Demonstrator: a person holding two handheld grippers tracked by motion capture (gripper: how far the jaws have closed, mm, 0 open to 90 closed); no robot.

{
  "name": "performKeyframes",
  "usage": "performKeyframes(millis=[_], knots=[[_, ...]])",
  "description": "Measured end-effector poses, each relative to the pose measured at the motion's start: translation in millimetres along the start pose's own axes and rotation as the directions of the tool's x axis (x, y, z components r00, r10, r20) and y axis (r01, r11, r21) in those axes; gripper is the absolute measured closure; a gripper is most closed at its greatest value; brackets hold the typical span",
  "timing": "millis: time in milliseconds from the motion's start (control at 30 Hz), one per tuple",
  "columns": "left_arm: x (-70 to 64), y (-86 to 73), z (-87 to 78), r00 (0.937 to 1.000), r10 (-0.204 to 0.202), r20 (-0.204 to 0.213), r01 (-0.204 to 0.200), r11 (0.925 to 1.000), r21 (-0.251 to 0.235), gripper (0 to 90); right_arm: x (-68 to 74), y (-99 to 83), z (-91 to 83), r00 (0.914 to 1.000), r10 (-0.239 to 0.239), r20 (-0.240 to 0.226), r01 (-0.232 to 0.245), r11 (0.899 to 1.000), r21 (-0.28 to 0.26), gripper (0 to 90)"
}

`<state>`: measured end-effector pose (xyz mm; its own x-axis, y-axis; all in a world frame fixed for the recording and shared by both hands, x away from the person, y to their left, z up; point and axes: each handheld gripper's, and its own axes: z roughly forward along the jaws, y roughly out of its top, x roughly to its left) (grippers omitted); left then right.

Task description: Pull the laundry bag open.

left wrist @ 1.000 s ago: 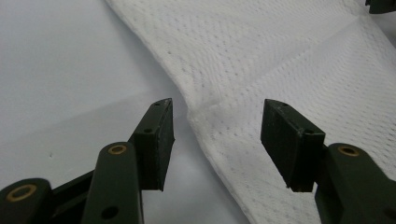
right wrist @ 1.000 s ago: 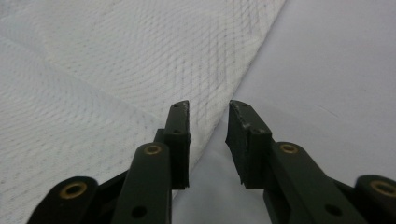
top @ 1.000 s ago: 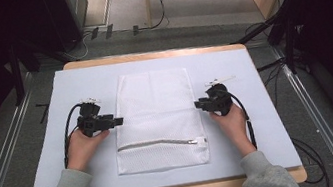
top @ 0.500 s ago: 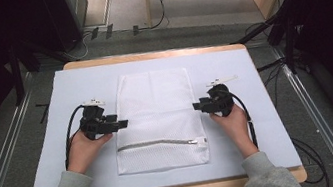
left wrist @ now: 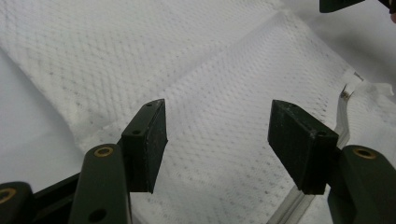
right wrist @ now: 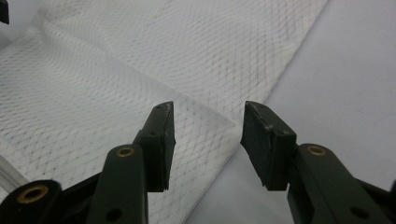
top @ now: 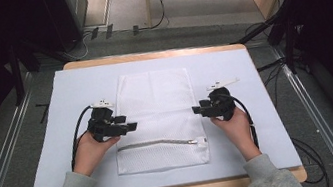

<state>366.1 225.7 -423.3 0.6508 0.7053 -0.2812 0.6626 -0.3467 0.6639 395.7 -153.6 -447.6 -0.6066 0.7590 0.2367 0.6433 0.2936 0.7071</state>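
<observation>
The left tool [top: 129, 126] has its jaws spread wide over the left edge of a white mesh bag [top: 156, 105], and the right tool [top: 199, 109] has its jaws spread, less widely, over the bag's right edge. The bag lies flat in the middle of the bench [top: 262, 134], its zipper [top: 157, 144] running across near the near end.

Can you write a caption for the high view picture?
Two open hand-held grippers flank a white mesh zip bag on a table.
</observation>
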Motion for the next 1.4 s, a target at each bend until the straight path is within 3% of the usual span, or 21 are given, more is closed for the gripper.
performKeyframes(millis=[500,900,1033,1200,1333,1367,1400], knots=[[-21.8,4.4,14.3,0.9962,0.07,0.052,-0.071,0.9971,0.025,38.2,15.0,-15.2,-16.5,0.9995,-0.018,-0.025,0.018,1.0,0.001,52.8],[-42.6,10.3,32.9,0.9865,0.132,0.097,-0.137,0.9896,0.045,39.5,30.2,-35.1,-27.8,0.9987,-0.03,-0.04,0.031,0.999,0.018,52.8],[-45.4,11.5,36.9,0.9852,0.136,0.105,-0.142,0.9885,0.052,40.7,36.0,-40.5,-28.3,0.9985,-0.032,-0.045,0.033,0.999,0.029,53.3],[-51.2,12.5,41.3,0.9802,0.136,0.144,-0.145,0.9877,0.059,49.6,39.5,-45.4,-27.7,0.9979,-0.018,-0.061,0.021,0.998,0.053,57.0],[-54.8,12.3,43.8,0.9759,0.133,0.173,-0.145,0.9875,0.06,65.4,38.4,-48.8,-23.5,0.9975,-0.008,-0.07,0.014,0.997,0.075,62.0],[-56.3,12.2,44.6,0.974,0.135,0.182,-0.148,0.9872,0.06,65.4,38.4,-48.8,-23.5,0.9975,-0.008,-0.07,0.014,0.997,0.075,62.0],[-57.7,12.2,45.4,0.9729,0.135,0.188,-0.148,0.9873,0.059,72.1,38.4,-49.1,-22.2,0.9974,-0.01,-0.071,0.016,0.997,0.081,65.5]])
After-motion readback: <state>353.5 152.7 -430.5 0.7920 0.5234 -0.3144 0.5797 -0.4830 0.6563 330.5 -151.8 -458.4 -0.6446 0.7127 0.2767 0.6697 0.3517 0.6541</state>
